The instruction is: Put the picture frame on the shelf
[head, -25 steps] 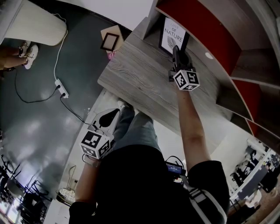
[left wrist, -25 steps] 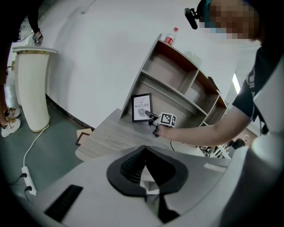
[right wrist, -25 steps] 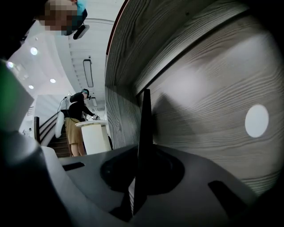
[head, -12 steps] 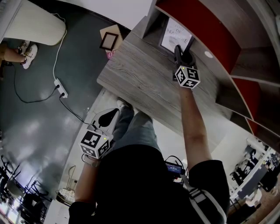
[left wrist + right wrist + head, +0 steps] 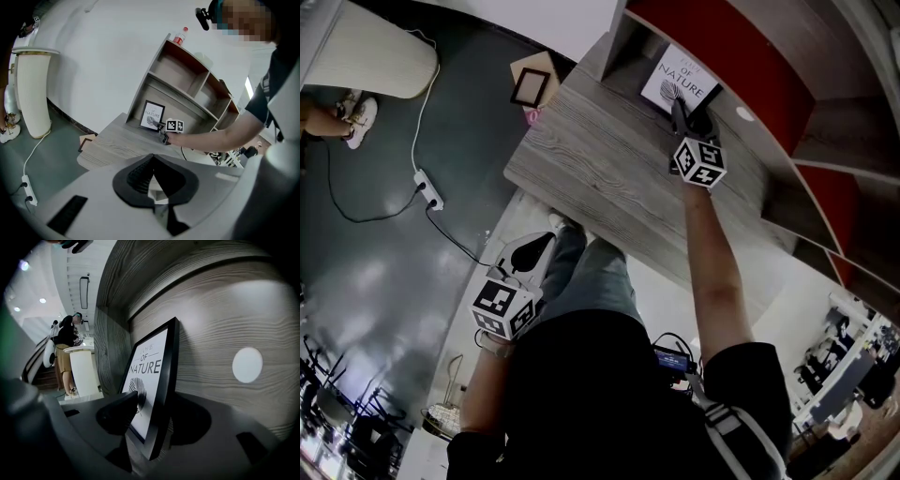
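Leaning picture frame (image 5: 151, 380) between just-opened fingers (image 5: 117, 417)

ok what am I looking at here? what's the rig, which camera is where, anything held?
No robot: a person holds a two-jaw gripper in each hand. One camera sits on their head, looking down; the other two ride on the grippers, looking along the jaws. The right gripper reaches into the lowest bay of the wooden shelf, where the picture frame stands tilted back. That gripper's jaws have just been opening; the frame is between them, not gripped. The left gripper hangs by the person's side, jaws together, empty. A second frame lies on the floor.
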A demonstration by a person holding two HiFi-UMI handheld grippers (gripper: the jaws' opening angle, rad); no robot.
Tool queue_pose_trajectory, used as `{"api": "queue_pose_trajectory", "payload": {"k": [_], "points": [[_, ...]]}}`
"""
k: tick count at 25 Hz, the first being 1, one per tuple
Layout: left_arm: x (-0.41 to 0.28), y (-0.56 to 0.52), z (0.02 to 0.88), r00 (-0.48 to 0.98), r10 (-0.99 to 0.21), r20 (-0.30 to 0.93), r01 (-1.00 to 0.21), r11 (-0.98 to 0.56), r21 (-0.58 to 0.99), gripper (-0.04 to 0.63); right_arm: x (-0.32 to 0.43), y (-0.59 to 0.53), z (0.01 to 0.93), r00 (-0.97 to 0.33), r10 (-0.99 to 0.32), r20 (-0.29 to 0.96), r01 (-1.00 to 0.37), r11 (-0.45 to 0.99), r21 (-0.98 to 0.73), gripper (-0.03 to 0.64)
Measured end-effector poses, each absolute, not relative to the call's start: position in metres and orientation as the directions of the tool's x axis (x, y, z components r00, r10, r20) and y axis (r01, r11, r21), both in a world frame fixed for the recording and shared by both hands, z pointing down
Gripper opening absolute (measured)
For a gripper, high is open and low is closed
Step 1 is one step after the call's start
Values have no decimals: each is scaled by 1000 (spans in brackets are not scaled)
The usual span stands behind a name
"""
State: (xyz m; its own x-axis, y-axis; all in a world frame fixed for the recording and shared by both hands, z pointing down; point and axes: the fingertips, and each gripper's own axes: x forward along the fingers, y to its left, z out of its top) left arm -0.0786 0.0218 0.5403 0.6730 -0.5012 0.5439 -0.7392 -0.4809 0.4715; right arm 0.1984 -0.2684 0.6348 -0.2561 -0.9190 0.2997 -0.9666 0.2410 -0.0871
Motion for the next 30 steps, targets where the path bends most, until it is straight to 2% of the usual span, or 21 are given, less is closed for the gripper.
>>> {"api": "queue_pose_trajectory", "payload": {"k": [16,30], "points": [[-82,22,540,654,-521,548,-756,-457,469,8,194,-273,651,-208,-924,322,-977,179,-117,224],[-95,24,542,627,-551,551,-779,-418,467,8,166,-307,649,-133,-938,320,-990,138,-10,233]]}}
